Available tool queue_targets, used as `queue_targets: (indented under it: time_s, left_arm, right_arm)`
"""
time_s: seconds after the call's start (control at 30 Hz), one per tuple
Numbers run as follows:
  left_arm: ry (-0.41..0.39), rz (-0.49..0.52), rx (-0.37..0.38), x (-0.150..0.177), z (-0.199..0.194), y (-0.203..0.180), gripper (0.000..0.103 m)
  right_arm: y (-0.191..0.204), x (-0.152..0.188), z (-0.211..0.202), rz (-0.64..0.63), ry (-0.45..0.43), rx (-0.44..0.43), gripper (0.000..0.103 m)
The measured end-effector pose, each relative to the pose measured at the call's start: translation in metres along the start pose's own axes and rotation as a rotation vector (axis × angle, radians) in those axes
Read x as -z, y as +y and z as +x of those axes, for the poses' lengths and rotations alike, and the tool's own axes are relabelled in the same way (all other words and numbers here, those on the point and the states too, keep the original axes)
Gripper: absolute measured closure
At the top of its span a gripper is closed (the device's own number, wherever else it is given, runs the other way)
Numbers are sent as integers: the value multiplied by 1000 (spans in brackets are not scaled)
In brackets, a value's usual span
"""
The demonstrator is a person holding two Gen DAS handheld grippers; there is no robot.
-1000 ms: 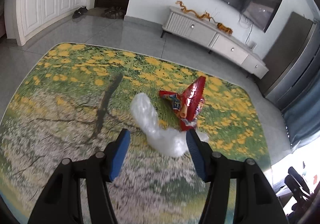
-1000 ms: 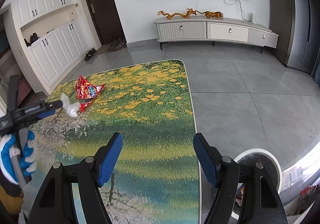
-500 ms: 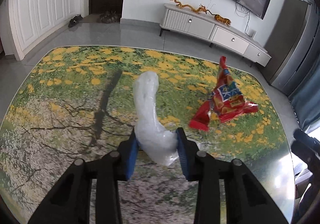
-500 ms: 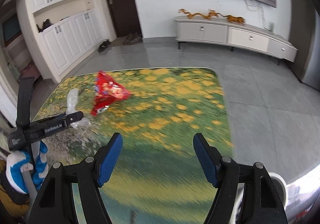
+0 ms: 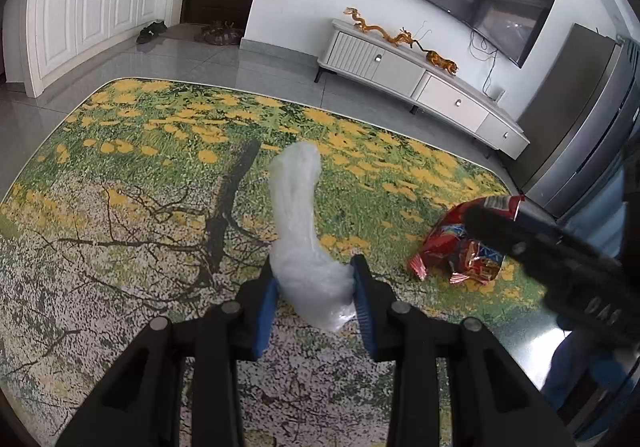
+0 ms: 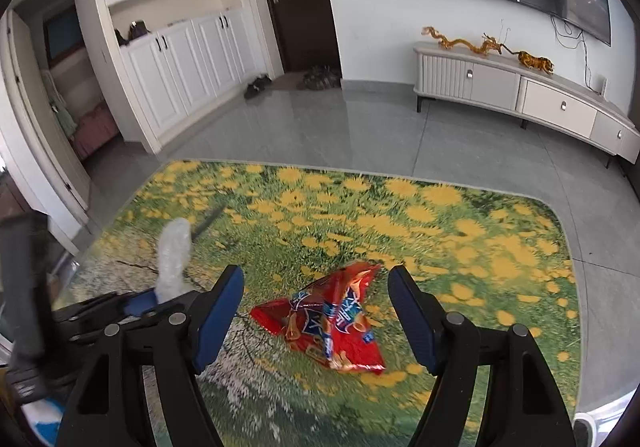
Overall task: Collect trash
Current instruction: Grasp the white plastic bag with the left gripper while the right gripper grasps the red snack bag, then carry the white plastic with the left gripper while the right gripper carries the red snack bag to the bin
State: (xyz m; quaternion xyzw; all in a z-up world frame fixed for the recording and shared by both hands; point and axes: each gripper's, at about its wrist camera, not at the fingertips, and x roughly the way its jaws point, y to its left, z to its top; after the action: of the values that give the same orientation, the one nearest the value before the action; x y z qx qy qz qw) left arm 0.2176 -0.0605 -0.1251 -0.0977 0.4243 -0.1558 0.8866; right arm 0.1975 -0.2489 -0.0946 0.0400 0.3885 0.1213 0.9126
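My left gripper (image 5: pixel 314 283) is shut on a crumpled clear plastic bag (image 5: pixel 298 215), whose free end sticks up over the flower-print table (image 5: pixel 120 175). The bag also shows in the right wrist view (image 6: pixel 173 259), held by the left gripper (image 6: pixel 140 301). A red snack wrapper (image 5: pixel 460 243) lies on the table to the right. My right gripper (image 6: pixel 316 295) is open, its blue pads on either side of the wrapper (image 6: pixel 328 321), just above it. The right gripper's black body (image 5: pixel 560 267) reaches in at the right of the left wrist view.
The table's far edge (image 6: pixel 360 171) borders grey floor tiles. A white TV cabinet (image 6: pixel 520 95) stands at the back wall, white cupboards (image 6: pixel 180 59) on the left. A white round rim (image 6: pixel 584 425) shows low at the right.
My left gripper closed on the plastic bag and holds it. My right gripper swung left across the table and came over the red wrapper, still open.
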Motion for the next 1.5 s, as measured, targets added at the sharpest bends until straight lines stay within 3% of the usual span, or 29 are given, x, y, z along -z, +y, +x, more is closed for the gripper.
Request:
queue_targets:
  time_s: [0.07,0.1,0.17,0.23,0.33,0.67,0.87,1.13,1.3,1.5]
  left_arm:
    - [1,0,2,0,0,0,70]
    - [1,0,3,0,0,-1,70]
    - [1,0,4,0,0,-1,70]
    - [0,-3,6,0,1,-1,70]
    - [-1,-9,10,-1,2,0,71]
    - [-14,-19,-60,17,-19,3,71]
    - [-20,-19,-87,48,-64,9,71]
    - [-110,-33,-140,63,-139,24,71]
    - [-148,-20,-153,69,-168,16,71]
    - [-131,38,-140,74,-175,-17,71]
  right_arm:
    - [2,6,8,10,16,-2,31]
    - [4,8,10,10,22,1,37]
    - [5,13,15,10,38,-1,53]
    - [5,17,14,8,42,0,77]
    - [4,22,5,9,34,-8,92]
    - [2,56,-65,44,1,-18,94]
    - [-5,83,-112,85,-41,2,94]
    - [-16,110,-172,168,-122,3,94]
    - [-24,125,-207,202,-180,10,94]
    - [-56,150,-244,272,-248,42,94]
